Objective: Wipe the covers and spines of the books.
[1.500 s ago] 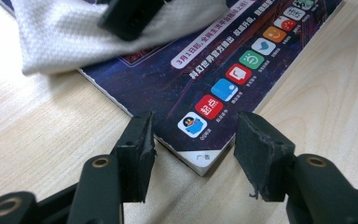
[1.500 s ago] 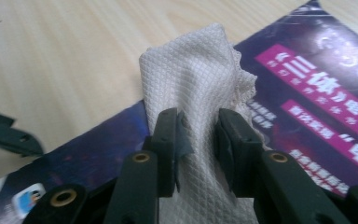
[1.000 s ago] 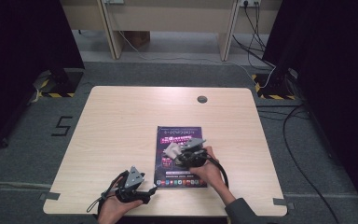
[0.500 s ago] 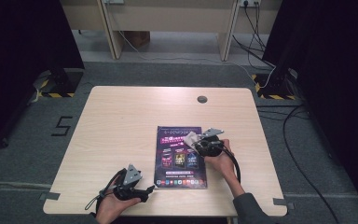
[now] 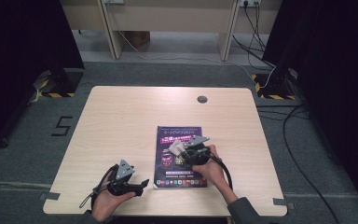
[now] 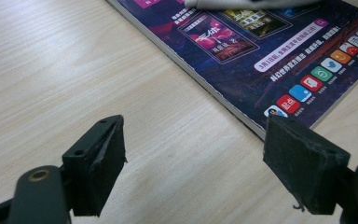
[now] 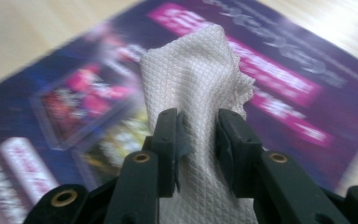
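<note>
A purple magazine (image 5: 181,157) lies flat on the wooden table (image 5: 121,121), right of centre and near the front. My right gripper (image 5: 181,150) is over it, shut on a pale grey waffle-weave cloth (image 7: 198,93) that stands bunched up between the jaws; the cloth (image 5: 176,146) rests on the cover. My left gripper (image 5: 142,183) lies low at the front, open, just left of the magazine's near left corner (image 6: 261,126). Nothing is between its jaws, whose tips point at the magazine's edge.
A round cable port (image 5: 202,99) sits at the table's far right. Cables (image 5: 279,116) trail on the grey carpet to the right, and a wooden desk frame (image 5: 168,18) stands beyond the table. Bare tabletop spreads to the left and back.
The right gripper with the cloth slid right across the cover, then came back left and slightly nearer. The left gripper stayed in place.
</note>
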### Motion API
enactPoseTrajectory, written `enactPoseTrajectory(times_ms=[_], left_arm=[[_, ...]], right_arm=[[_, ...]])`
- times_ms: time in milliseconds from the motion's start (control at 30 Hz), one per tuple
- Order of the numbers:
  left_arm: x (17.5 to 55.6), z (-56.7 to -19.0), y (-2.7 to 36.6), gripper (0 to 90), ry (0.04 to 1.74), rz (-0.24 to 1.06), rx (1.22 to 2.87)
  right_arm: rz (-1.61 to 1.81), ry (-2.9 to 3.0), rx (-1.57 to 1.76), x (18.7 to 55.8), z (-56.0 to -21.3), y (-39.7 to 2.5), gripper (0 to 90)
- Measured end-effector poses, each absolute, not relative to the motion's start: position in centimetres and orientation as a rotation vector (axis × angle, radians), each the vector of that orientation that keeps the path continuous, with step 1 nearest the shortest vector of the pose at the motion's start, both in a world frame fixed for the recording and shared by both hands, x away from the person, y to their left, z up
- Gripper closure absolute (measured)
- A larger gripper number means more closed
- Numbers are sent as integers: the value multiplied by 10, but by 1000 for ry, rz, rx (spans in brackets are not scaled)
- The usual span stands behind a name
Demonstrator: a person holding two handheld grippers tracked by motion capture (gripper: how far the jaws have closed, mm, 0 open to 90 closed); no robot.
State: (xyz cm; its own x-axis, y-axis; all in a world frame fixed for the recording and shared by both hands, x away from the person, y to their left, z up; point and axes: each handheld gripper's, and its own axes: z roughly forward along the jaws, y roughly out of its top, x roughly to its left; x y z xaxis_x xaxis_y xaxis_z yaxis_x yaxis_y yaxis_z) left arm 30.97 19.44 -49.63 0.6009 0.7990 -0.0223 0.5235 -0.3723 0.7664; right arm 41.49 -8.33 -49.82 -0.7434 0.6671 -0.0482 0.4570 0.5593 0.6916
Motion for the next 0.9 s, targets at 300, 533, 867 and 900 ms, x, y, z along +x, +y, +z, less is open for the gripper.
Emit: enactPoseTrajectory(times_ms=[300, 533, 867, 900], left_arm=[[313, -495, 202, 190, 1101, 469, 2028], [316, -494, 209, 186, 1133, 484, 2012], [320, -494, 216, 180, 1179, 498, 1979], [320, -494, 217, 178, 1183, 497, 1974]], right_arm=[[1017, 2574, 798, 393, -499, -50, 696], [1026, 2588, 785, 393, -499, -49, 671], [978, 2513, 870, 407, -499, -64, 678], [972, 2513, 855, 406, -498, -62, 679]])
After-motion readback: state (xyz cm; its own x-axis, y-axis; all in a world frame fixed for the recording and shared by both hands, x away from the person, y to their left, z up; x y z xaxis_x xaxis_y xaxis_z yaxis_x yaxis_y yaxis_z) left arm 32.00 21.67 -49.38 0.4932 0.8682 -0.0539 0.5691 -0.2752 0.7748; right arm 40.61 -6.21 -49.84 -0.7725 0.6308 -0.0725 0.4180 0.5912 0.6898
